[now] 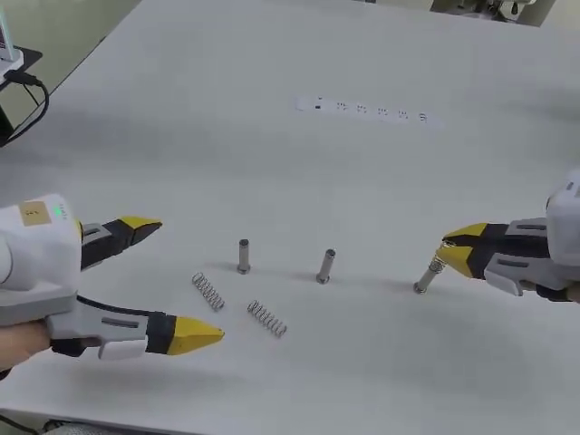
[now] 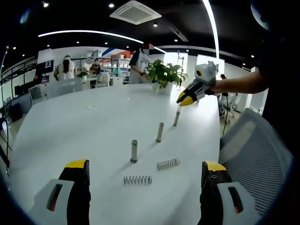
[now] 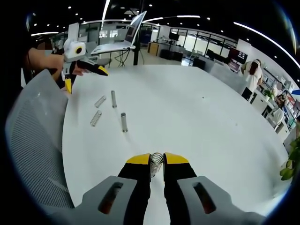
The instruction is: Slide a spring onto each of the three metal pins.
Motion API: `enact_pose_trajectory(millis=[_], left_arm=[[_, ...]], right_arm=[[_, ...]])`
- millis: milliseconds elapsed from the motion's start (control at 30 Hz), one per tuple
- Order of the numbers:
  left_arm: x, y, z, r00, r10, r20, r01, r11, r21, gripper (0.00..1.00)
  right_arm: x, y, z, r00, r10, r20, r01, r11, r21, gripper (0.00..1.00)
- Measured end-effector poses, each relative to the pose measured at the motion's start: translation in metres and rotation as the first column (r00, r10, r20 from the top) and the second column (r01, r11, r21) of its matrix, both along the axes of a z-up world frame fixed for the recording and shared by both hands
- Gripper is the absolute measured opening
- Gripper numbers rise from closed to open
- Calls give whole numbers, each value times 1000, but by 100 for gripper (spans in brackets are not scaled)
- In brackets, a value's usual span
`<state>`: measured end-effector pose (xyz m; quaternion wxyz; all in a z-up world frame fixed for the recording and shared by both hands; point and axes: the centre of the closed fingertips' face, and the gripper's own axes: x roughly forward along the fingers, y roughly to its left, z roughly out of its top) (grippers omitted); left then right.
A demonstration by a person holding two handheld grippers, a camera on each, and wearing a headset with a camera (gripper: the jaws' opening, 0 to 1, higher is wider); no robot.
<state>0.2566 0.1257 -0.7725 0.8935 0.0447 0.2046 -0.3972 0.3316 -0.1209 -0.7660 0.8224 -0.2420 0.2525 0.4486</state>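
- The right gripper (image 3: 157, 158) is pinched nearly closed on a held spring (image 3: 157, 166), at the top of the leaning right pin (image 1: 424, 279).
- The left gripper (image 2: 146, 164) gapes wide, holding nothing, near the first loose spring (image 1: 207, 291) and second loose spring (image 1: 266, 318), which lie just beside the left pin (image 1: 243, 256) and middle pin (image 1: 325, 265).
- The springs look light, squashy and prone to roll; pinch gently across the mid-coils, leaving the bore end free.

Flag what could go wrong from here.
1. The right gripper is shut on a small steel coil spring at the tip of the rightmost grey metal pin, which leans in the head view; pressing down may topple it.
2. Two loose coil springs beside the open left gripper could roll away if nudged.
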Motion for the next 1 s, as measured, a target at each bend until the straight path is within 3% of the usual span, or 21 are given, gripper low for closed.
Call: enact_pose_trajectory(millis=[1000], left_arm=[[1, 5, 0, 1000, 9, -1, -9, 1000, 2, 96]], right_arm=[[-2, -5, -33, 998, -27, -65, 26, 999, -22, 7]])
